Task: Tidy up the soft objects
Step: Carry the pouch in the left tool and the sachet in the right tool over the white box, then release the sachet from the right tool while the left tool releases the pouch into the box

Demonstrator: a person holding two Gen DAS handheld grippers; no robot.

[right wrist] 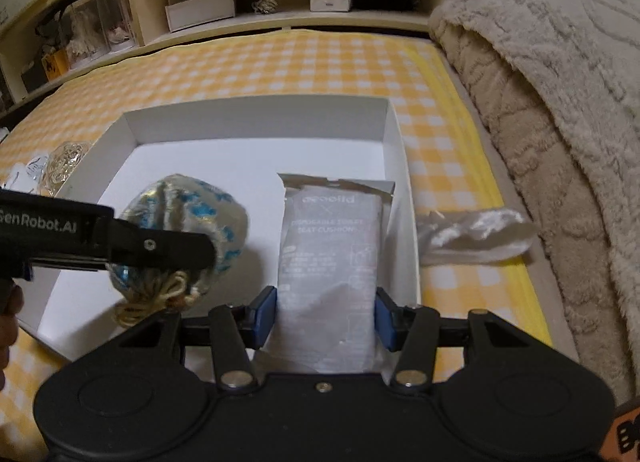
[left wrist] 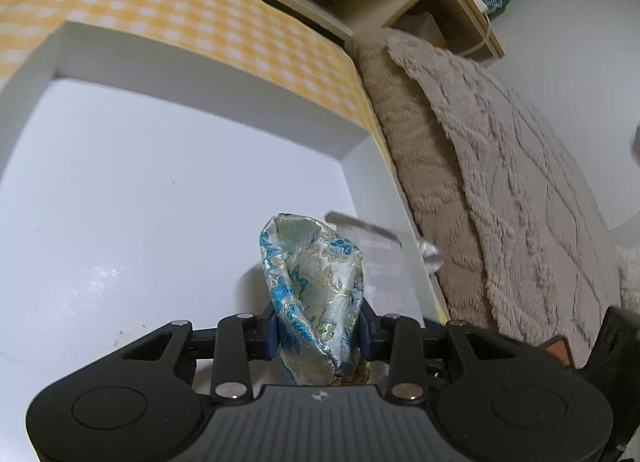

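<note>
A blue and silver brocade pouch [left wrist: 312,286] stands up between the blue pads of my left gripper [left wrist: 318,332], which is shut on it over the floor of a white open box [left wrist: 208,73]. The right wrist view shows the same pouch [right wrist: 184,221] with its yellow drawstring hanging, held above the left half of the box [right wrist: 256,109]. My right gripper [right wrist: 326,318] is shut on a white printed packet [right wrist: 332,254], its pads pressing both long sides. The packet hangs over the right half of the box.
A white satin pouch [right wrist: 476,236] lies on the yellow checked sheet [right wrist: 280,65] right of the box. A gold mesh bag [right wrist: 64,165] sits left of it. A thick beige blanket [right wrist: 560,101] rises on the right. Wooden shelves [right wrist: 280,17] with boxes run behind.
</note>
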